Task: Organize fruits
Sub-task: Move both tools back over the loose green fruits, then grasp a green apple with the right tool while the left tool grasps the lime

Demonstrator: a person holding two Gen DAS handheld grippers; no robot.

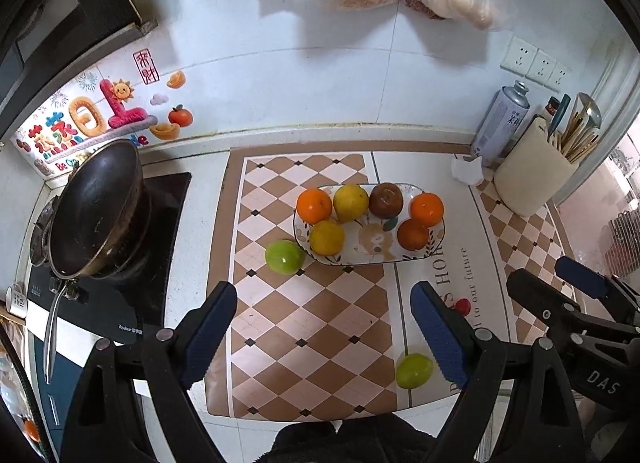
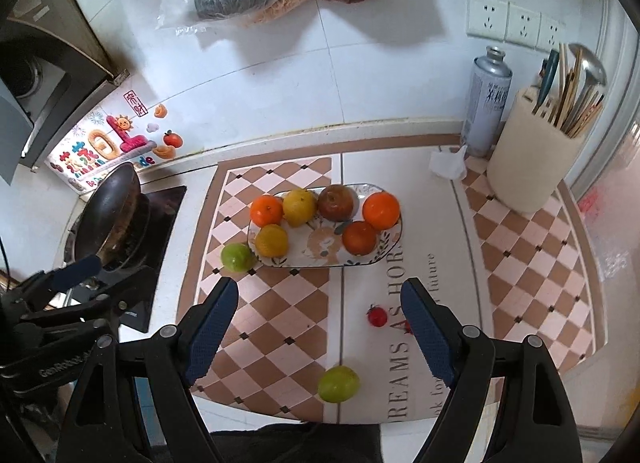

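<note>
Currently both grippers, left (image 1: pixel 324 337) and right (image 2: pixel 318 329), hang spread and empty. Plate (image 2: pixel 320 261) holds six fruits; two limes (image 2: pixel 338 383) (image 2: pixel 237 257) and a tomato (image 2: pixel 377 315) lie outside. Straddle the near lime squarely, then close gently.

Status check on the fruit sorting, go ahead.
Left gripper and right gripper open, empty. Six fruits on plate. Off it: green fruit at plate's left edge, second green fruit near front, small red fruit. Nothing blocking.

fruits on plate (image 1: pixel 438 241), wok (image 1: pixel 96 211) left, utensil holder (image 1: pixel 532 179) right
</note>
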